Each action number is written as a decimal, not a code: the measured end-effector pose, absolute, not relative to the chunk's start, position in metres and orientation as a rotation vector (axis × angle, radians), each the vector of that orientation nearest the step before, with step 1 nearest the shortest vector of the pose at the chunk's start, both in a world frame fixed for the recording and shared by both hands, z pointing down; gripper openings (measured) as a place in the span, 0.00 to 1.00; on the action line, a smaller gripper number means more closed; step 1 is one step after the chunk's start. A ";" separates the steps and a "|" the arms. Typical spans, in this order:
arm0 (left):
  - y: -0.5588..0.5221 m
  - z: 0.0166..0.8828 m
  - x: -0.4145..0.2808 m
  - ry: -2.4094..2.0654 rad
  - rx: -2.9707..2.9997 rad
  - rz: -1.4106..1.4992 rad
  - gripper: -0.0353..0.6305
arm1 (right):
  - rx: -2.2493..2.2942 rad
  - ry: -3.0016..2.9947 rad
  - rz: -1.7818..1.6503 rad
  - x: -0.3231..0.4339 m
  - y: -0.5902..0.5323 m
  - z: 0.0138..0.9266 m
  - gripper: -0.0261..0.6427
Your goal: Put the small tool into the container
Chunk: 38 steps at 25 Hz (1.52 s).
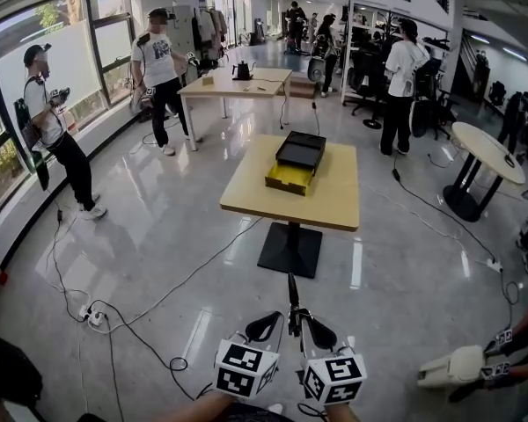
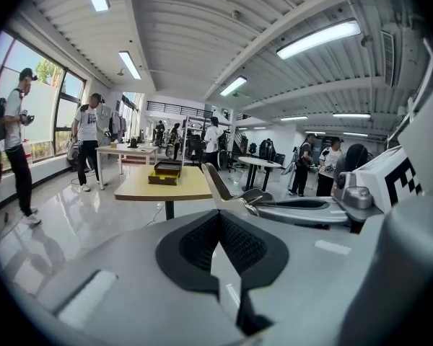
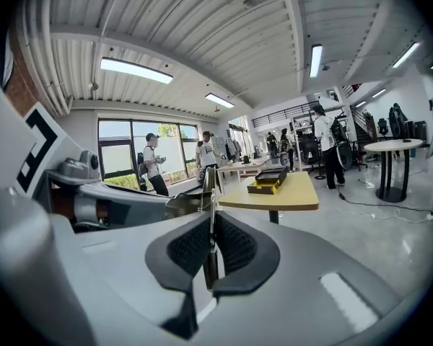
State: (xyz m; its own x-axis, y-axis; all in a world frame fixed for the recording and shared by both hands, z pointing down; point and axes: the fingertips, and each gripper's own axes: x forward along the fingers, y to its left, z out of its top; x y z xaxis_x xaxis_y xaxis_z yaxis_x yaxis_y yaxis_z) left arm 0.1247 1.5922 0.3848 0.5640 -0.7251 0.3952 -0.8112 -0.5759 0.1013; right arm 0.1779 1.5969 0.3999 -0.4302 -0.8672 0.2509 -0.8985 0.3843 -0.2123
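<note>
The container (image 1: 295, 162) is a black and yellow box lying open on the square wooden table (image 1: 334, 202), well ahead of me. It also shows as the container (image 2: 166, 173) and the container (image 3: 268, 180) in the two gripper views. The small tool (image 1: 292, 299) is a thin dark rod pointing forward; my right gripper (image 1: 311, 329) is shut on it, and the tool (image 3: 211, 215) stands between its pads. My left gripper (image 1: 266, 325) is held close beside it, shut with nothing in it, its pads (image 2: 234, 240) pressed together. Both grippers hang low over the floor, far from the table.
Cables and a power strip (image 1: 95, 316) lie on the grey floor at the left. Another person's white gripper (image 1: 458, 367) reaches in at the lower right. Several people stand around a long table (image 1: 238, 84) and a round table (image 1: 488, 148) farther back.
</note>
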 end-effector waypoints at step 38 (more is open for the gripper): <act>0.727 0.389 -0.388 -1.016 2.677 0.443 0.08 | 1.741 -2.266 0.431 -0.344 0.750 0.410 0.05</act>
State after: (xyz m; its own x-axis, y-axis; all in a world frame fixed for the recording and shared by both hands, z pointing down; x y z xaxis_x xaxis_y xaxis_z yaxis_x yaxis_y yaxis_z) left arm -0.3884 0.7275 0.3889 0.7118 -0.6011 0.3633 -0.6751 -0.7283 0.1176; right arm -0.3445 0.7501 0.4101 -0.2541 -0.8929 0.3716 -0.9670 0.2417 -0.0805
